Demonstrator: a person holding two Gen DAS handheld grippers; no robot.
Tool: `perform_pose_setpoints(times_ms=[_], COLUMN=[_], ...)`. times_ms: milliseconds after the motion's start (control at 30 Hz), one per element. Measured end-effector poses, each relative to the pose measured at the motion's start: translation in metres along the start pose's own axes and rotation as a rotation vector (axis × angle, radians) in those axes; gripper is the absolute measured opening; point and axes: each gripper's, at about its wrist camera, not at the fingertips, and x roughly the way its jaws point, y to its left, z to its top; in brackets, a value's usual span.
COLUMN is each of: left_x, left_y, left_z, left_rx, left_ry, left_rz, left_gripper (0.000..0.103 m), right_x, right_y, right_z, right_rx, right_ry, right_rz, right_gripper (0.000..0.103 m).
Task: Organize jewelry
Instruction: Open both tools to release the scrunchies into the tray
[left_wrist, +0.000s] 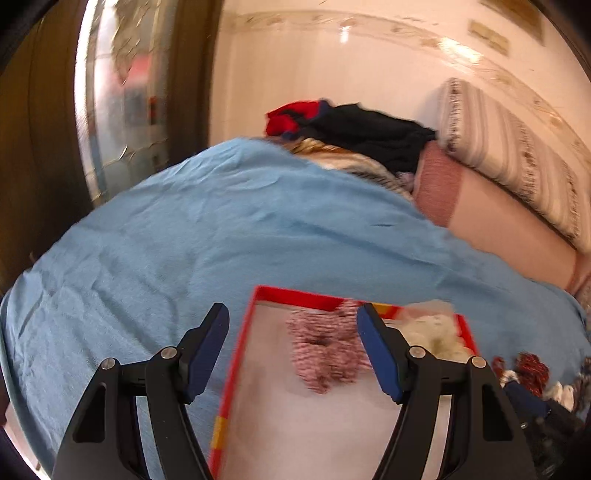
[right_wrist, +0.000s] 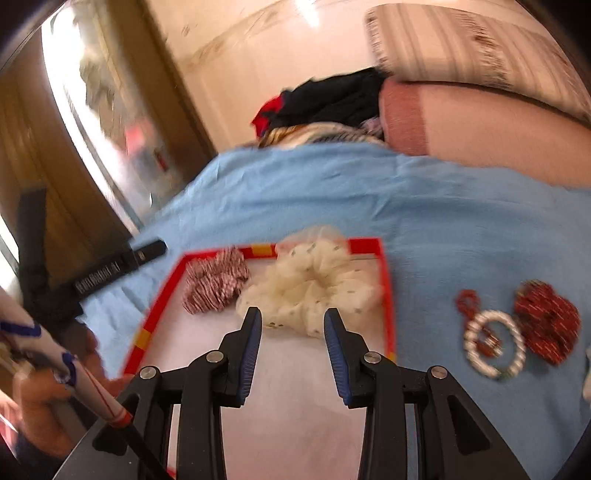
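Left wrist view: left tongs (left_wrist: 291, 317) spread wide, nothing between the pads, not touching anything. They hang over the red-rimmed tray (left_wrist: 236, 354) that lies on the blue bedsheet (left_wrist: 166, 240). Left finger sits outside the tray's left rim, right finger over the tray interior. Red-and-white striped scrunchie (left_wrist: 321, 350) lies on the tray floor between the fingers, closer to the right one. Cream scrunchie (left_wrist: 439, 332) is in the tray's far right corner, just beyond the right finger. More jewelry, dark red pieces (left_wrist: 528, 369), lies on the sheet off to the right of the tray; blurred, can't tell details. Pile of clothes (left_wrist: 354, 133) and pillows (left_wrist: 509, 162) well ahead.

Right wrist view: right tongs (right_wrist: 293, 319) partly apart, empty, pads pressing on nothing. Cream scrunchie (right_wrist: 314, 284) is just ahead of the fingertips, inside the tray (right_wrist: 159, 295). Striped scrunchie (right_wrist: 214, 280) ahead-left, touching the cream one. To the right, on the sheet (right_wrist: 443, 221) outside the tray: white beaded bracelet (right_wrist: 495, 343), red beaded item (right_wrist: 467, 301) just beyond it, dark red scrunchie (right_wrist: 546, 325) beside it. Left tongs body (right_wrist: 110, 273) shows at far left, and a person's hand (right_wrist: 40, 402) in a patterned sleeve.
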Motion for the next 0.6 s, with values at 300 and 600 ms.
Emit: perform_pose_setpoints(times_ms=[300,600], left_x=[-0.042,-0.071], left_y=[-0.064,-0.14], left_z=[-0.013,-0.062], left_rx=[0.053,0.15], left_ry=[-0.034,-0.004], left_rz=[-0.134,-0.227], left_gripper=[0.071,0.075], right_x=[-0.105,-0.186], right_y=[-0.053,-0.122], right_z=[-0.009,-0.039], right_rx=[0.08,0.181], right_ry=[-0.11,-0.187], right_rz=[-0.088,-0.188], right_gripper=[0.048,0.051])
